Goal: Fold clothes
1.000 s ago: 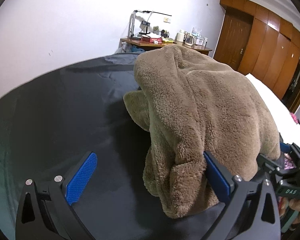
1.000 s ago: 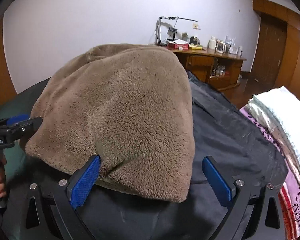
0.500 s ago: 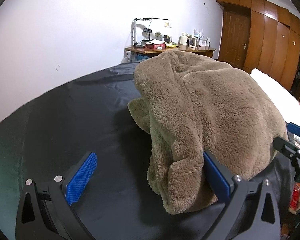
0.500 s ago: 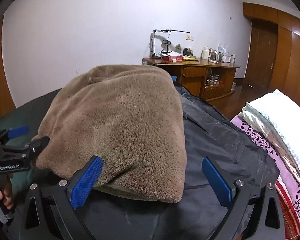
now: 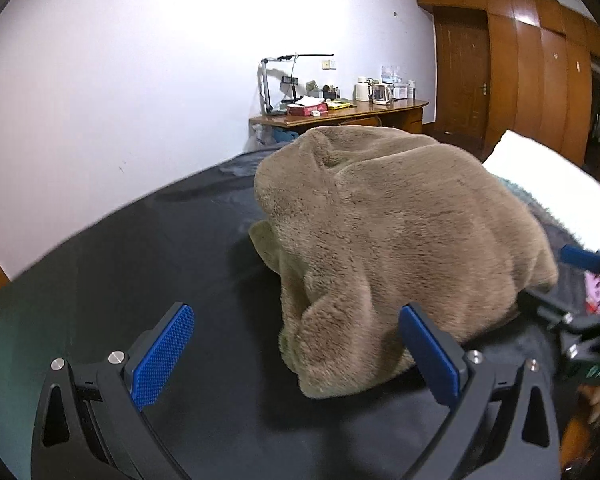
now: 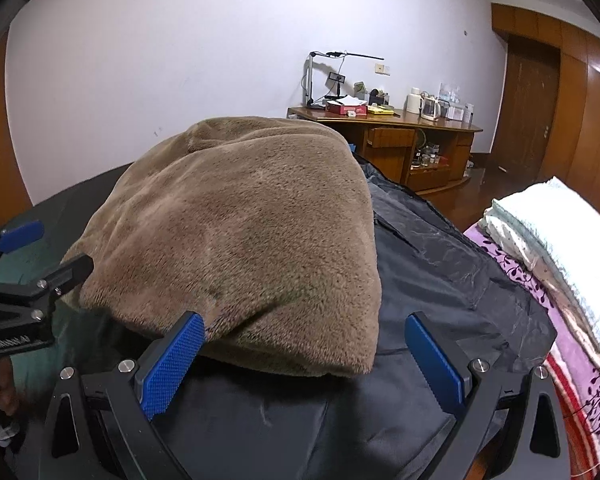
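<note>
In the left wrist view the left claw [image 5: 296, 354] fills the bottom of the frame, its blue pads spread wide with nothing between them. The fleece [image 5: 396, 240], a brown plush garment bunched into a mound, sits at centre and right of the frame on the dark sheet [image 5: 140, 272]. Its near lower edge lies just ahead of the right-hand pad and hangs partly in front of it; the left-hand pad stands well apart from it over bare sheet. At the right edge of that frame the right claw [image 5: 580, 288] shows, blurred, just beside the fleece.

In the right wrist view the right claw [image 6: 304, 360] is also spread and empty at the bottom of the frame. The fleece [image 6: 240, 232] fills the centre and left of the frame, its near hem touching or just behind the tip of the left-hand pad; the right-hand pad is clear of it. The left claw [image 6: 24, 280] sits at the left edge, one finger against the fleece's side.

Farther off, a desk [image 6: 384, 128] with clutter stands by the white wall in the upper centre, and a folded white blanket [image 6: 556, 232] lies at the right edge.
</note>
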Tool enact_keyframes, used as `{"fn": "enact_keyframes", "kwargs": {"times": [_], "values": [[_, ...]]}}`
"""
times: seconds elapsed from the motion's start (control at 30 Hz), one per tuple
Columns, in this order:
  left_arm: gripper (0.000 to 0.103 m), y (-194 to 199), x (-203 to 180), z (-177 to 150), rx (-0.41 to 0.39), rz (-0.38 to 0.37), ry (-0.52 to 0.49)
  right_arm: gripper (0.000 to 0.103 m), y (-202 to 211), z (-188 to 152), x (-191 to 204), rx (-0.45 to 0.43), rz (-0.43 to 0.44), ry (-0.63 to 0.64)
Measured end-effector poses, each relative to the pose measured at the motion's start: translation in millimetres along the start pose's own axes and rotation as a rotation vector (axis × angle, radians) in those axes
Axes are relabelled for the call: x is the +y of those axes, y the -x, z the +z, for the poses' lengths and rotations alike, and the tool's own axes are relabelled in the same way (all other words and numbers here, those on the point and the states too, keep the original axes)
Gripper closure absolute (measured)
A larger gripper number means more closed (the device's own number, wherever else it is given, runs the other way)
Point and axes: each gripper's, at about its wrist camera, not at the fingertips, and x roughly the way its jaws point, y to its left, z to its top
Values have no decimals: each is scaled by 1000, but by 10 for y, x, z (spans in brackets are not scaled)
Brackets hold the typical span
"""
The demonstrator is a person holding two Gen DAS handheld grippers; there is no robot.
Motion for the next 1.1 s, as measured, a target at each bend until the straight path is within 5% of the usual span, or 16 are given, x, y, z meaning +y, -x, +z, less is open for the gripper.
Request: {"fn": "enact_keyframes", "kwargs": {"times": [0.33,0.7,1.1], "values": [[0,250,-133,-6,12,-81,-6,1,98,-62,98,0,5,34],[0,453,-20,31,36,-385,107,1,193,-128,90,-9,8,26],[0,710,-39,72,-78,-337,69,1,273,-151,127,-26,21,32]]}}
